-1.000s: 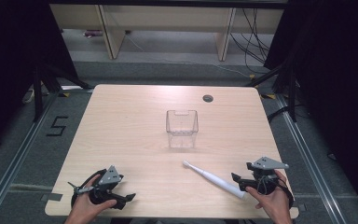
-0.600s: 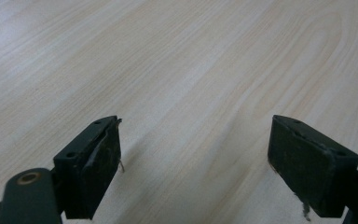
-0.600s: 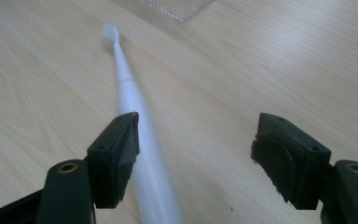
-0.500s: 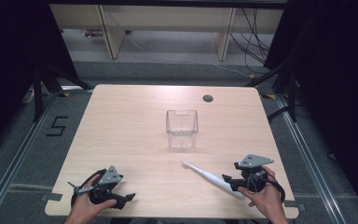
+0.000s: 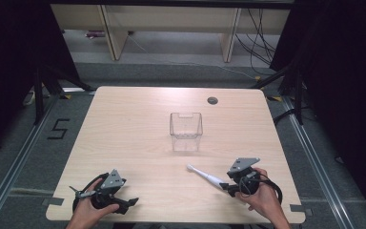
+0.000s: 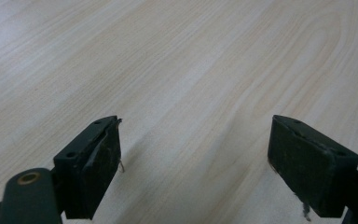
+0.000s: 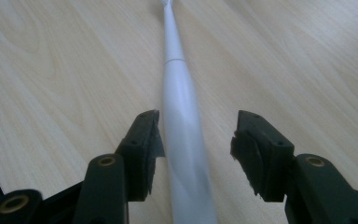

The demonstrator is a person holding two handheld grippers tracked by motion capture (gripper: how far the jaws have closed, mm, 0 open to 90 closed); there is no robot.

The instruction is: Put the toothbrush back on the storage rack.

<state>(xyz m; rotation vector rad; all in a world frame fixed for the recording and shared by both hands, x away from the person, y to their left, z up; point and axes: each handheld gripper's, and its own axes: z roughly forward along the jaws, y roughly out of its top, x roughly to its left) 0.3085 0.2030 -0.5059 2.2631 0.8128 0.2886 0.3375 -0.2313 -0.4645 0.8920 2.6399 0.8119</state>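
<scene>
Toothbrush (image 7: 179, 107) lies flat on the table (image 5: 138, 129) between our right gripper's (image 7: 196, 140) spread jaws, straddled so we can clamp its handle; our left gripper (image 6: 193, 158) rests released, clear of it.

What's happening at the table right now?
A person holds a gripper in each hand. The right gripper has its open jaws on either side of a white electric toothbrush lying flat on the table, not yet clamped. The left gripper is open over bare wood. A clear empty container stands mid-table.
</scene>
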